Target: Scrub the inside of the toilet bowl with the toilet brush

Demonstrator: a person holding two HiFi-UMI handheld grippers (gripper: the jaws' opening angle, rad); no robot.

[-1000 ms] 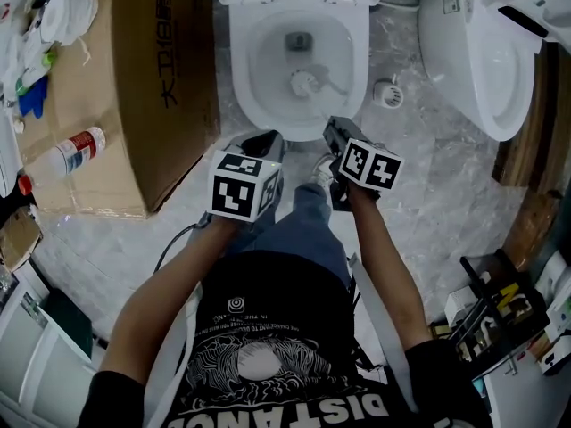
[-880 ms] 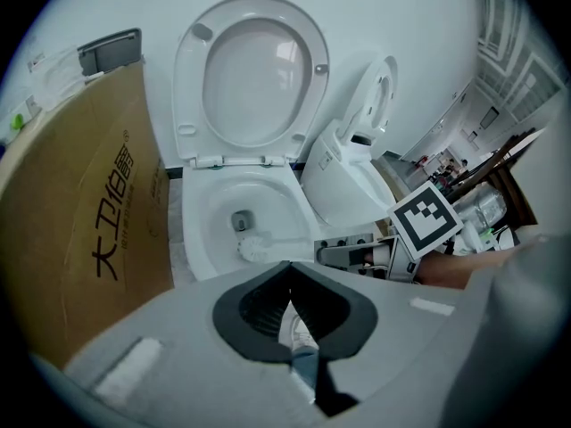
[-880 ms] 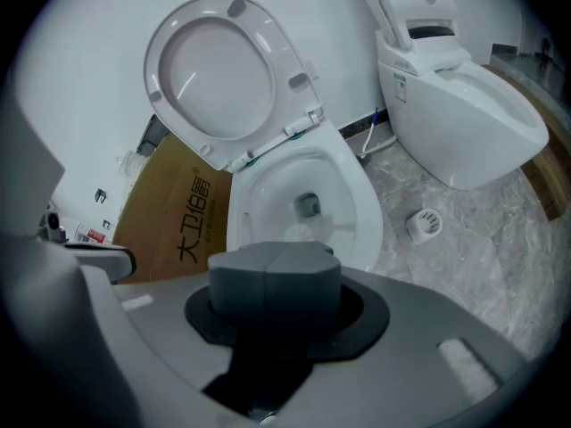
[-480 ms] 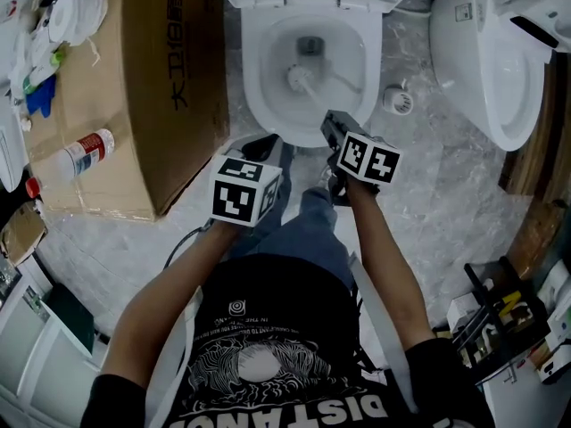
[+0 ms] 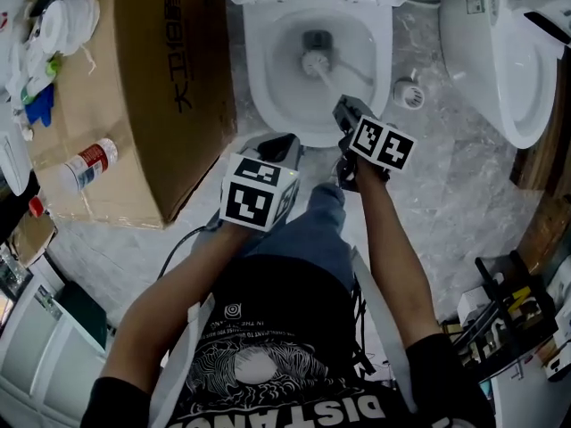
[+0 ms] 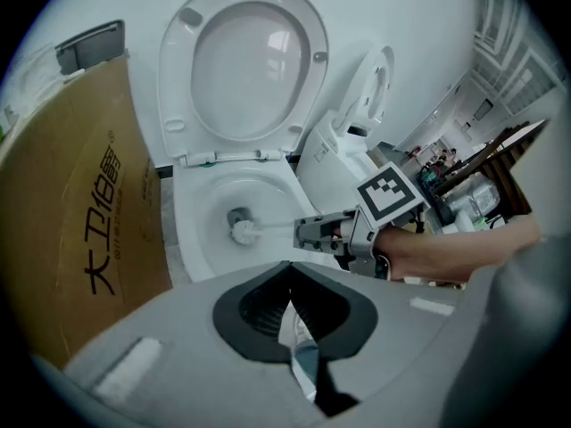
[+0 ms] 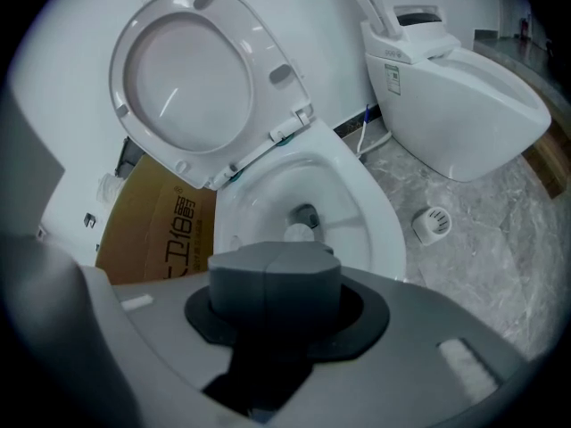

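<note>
The white toilet bowl [image 5: 268, 87] stands open at the top of the head view, seat and lid [image 6: 245, 69] raised. The toilet brush's white head [image 5: 314, 61] lies inside the bowl just in front of the dark drain [image 5: 317, 39]. Its thin handle runs back to my right gripper [image 5: 350, 114], which hangs over the bowl's front right rim, shut on the handle. The right gripper view shows the brush head [image 7: 299, 233] just beyond the closed jaws [image 7: 275, 266]. My left gripper [image 5: 278, 147] hovers at the bowl's front rim, shut and holding nothing [image 6: 288, 270].
A big cardboard box [image 5: 134, 87] stands close against the toilet's left side, with a bottle [image 5: 85, 163] beside it. A second toilet [image 5: 500, 52] is at the right. A small white brush holder [image 5: 409, 94] sits on the marble floor between them.
The brush head has slid from the middle of the bowl back toward the drain. The right gripper moved forward with it; the left gripper stayed by the front rim.
</note>
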